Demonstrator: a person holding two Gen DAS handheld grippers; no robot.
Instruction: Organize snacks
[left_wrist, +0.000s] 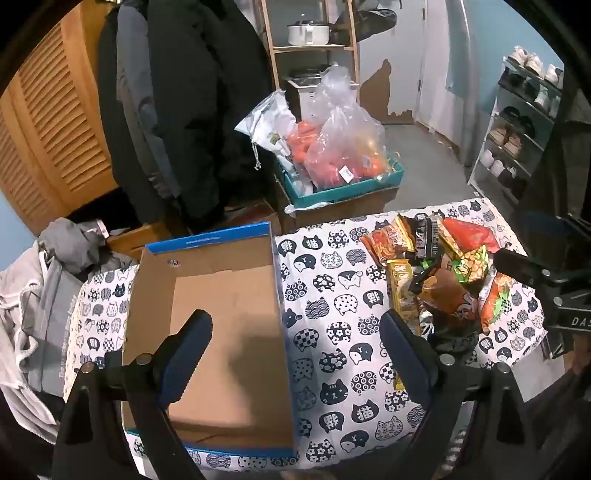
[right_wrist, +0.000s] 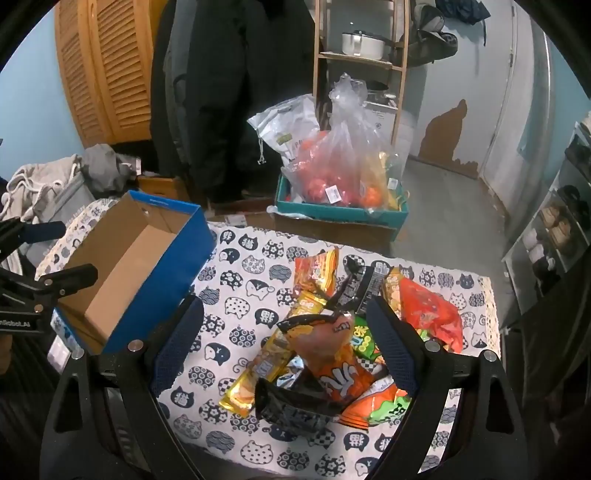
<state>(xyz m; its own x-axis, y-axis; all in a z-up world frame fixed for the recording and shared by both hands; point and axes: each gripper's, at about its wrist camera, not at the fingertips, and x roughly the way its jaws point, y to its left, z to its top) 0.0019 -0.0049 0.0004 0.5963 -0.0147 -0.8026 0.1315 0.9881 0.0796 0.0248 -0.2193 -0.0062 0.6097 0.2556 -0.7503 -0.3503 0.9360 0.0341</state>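
Two pairs of tongs are hovering over a table draped in a white cloth (left_wrist: 332, 295) printed with navy cat heads, some bearing the character 猫. Readable writing is scarce: a white line of print along the blue rim of the box (left_wrist: 207, 295) is too small to make out, and the lettering on the wrappers is not clear enough to name a brand. The left gripper (left_wrist: 295, 325) is standing wide open and holding nothing; its left finger is hanging over the bare cardboard floor of the open, blue-sided rectangular box, its right finger over the cloth beside the pile. The right gripper (right_wrist: 284, 325) is likewise gaping fully, gripping nothing, with the heap of snacks (right_wrist: 325, 332) lying between and just beyond its textured blue pads. The snacks are forming a loose pile of crinkled, glossy foil packets in orange, yellow, red, green and black on the right part of the table, well apart from the box at the left.
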